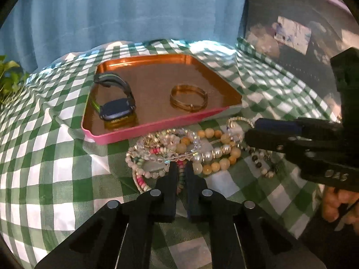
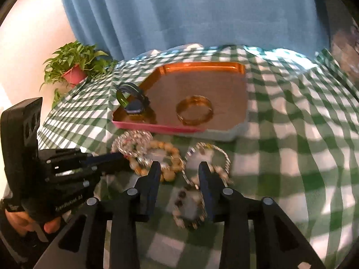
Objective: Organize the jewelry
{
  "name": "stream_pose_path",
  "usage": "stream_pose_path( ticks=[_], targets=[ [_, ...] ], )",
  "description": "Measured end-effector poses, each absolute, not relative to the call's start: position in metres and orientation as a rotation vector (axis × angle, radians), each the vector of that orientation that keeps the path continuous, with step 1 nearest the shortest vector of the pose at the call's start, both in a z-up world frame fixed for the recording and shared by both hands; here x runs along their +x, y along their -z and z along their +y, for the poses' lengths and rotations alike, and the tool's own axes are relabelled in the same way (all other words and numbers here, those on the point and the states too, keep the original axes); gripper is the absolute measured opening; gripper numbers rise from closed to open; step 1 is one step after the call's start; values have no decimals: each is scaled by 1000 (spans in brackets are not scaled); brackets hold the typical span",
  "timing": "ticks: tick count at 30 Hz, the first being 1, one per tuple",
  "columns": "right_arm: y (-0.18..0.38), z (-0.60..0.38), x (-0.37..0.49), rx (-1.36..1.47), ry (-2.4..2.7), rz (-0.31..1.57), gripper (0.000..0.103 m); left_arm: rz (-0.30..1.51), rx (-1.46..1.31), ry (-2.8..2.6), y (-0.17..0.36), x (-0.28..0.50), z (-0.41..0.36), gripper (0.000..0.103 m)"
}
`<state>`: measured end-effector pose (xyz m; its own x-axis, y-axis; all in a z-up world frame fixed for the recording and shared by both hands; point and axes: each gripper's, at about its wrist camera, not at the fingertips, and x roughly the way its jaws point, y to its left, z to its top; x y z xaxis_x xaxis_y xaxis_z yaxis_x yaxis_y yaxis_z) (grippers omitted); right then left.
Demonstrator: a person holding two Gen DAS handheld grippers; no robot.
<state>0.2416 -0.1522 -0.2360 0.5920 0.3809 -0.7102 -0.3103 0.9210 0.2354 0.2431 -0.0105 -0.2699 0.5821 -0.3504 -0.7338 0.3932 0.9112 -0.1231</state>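
A pink-rimmed tray (image 1: pixel 143 130) with a copper floor holds a dark watch (image 1: pixel 116 109) and a gold bangle (image 1: pixel 188 97). A pile of bead bracelets (image 1: pixel 190 150) lies on the checked cloth in front of it. My left gripper (image 1: pixel 180 168) is shut on a pink and green bead bracelet (image 1: pixel 181 179) at the pile's near edge. My right gripper (image 2: pixel 180 168) is open over the pile's right side, with a silver chain bracelet (image 2: pixel 208 150) ahead and a dark-beaded bracelet (image 2: pixel 188 206) between its fingers. The tray (image 2: pixel 157 126), watch (image 2: pixel 132 103) and bangle (image 2: pixel 194 109) show in the right wrist view too.
A green and white checked cloth (image 1: pixel 56 168) covers the table. A potted plant (image 2: pixel 74 67) stands at the back left. A blue curtain (image 2: pixel 179 11) hangs behind. Cluttered shelves (image 1: pixel 291 33) are at the far right.
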Motion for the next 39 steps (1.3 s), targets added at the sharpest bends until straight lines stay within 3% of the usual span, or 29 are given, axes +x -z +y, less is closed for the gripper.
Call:
stream_pose_path(
  ticks=[8,12,18,25,34,39],
  targets=[
    [255,-136,257,63,-401,915,32,844,-143,444,261,248,22,7],
    [255,-137,254,54,-407,900,12,799,-175,464,250,240,31,7],
    [239,-156,248,149,-410,831,5,656,-244,544,212,218,49,7],
    [233,-160,245,192,-433,821,5,852,-105,451,252,227,33,7],
    [236,-146,247,126,-452,830,6,831,-75,433,255,224,31,7],
    [244,-150,253,103,-413,876,22,841,-97,430,257,227,33,7]
  ],
)
